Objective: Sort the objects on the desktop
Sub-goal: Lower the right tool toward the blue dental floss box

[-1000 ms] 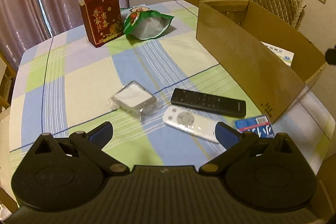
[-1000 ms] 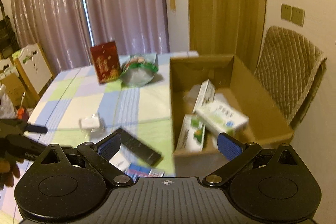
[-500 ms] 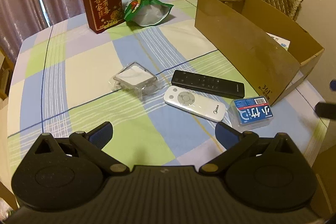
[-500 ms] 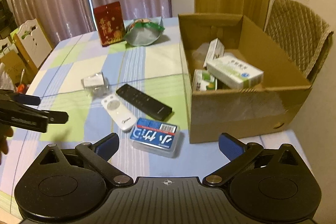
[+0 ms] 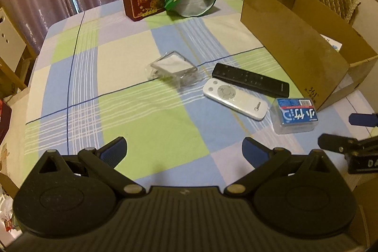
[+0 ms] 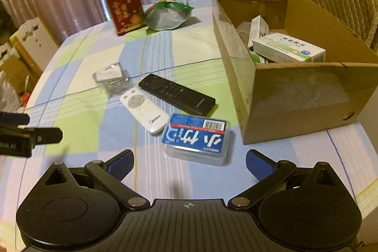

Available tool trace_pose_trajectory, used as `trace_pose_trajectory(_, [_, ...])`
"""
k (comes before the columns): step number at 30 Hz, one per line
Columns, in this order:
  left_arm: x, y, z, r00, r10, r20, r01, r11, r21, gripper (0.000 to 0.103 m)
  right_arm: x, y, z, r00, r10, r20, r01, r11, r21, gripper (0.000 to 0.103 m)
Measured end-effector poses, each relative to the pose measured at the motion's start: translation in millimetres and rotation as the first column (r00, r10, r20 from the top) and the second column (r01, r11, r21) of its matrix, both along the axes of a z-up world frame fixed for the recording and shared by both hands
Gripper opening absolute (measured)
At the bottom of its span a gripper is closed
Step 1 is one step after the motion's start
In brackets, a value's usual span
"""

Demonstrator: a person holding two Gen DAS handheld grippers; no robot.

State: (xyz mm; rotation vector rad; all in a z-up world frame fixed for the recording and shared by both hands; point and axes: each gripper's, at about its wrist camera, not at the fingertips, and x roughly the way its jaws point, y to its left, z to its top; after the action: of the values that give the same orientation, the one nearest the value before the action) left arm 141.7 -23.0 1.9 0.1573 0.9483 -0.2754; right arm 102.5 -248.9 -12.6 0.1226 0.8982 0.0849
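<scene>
Both grippers had pulled back toward me and dropped lower over the second, so the right gripper (image 6: 190,162), which a moment before looked down into the cardboard box (image 6: 295,96), now hovered just short of the blue-labelled plastic case (image 6: 197,137) with its fingers spread wide and empty. I judged that the next pick had been lined up on that case, since it sat squarely between the open blue pads. It was a flat clear case with a blue printed label and a barcode, lying face up on the checked tablecloth (image 5: 146,119), just beside the box's near corner and not touching it. Just beyond it from the box corner lay the white remote (image 6: 143,110), then the black remote (image 6: 177,95) alongside it, and farther out the small clear packet (image 6: 111,76). Well beyond, at the far edge, stood the red carton (image 6: 124,7) beside the green snack bag (image 6: 167,14). Several medicine boxes (image 6: 287,49) already lay inside the box. My left gripper (image 5: 184,150) hung released and empty, well out from the box.
</scene>
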Motion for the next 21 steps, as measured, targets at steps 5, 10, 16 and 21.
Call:
trace_pose_trajectory(5, [22, 5, -10, 0.999, -0.046, -0.008, 0.046, 0.999, -0.009, 0.102, 13, 14, -12, 0.993, -0.116, -0.011, 0.116, 0.993, -0.026, 0.103])
trace_pose_trajectory(10, [47, 13, -17, 0.993, -0.119, -0.007, 0.119, 0.993, -0.011, 0.102, 26, 24, -28, 0.979, -0.203, -0.015, 0.202, 0.977, -0.065, 0.103])
trace_pose_trajectory(16, [72, 21, -29, 0.985, -0.172, -0.016, 0.172, 0.985, -0.027, 0.102, 41, 32, -43, 0.974, -0.226, -0.01, 0.223, 0.966, -0.135, 0.103])
trace_pose_trajectory(21, [82, 24, -39, 0.98, -0.196, -0.032, 0.195, 0.98, -0.042, 0.102, 45, 32, -51, 0.972, -0.235, -0.006, 0.231, 0.96, -0.158, 0.103])
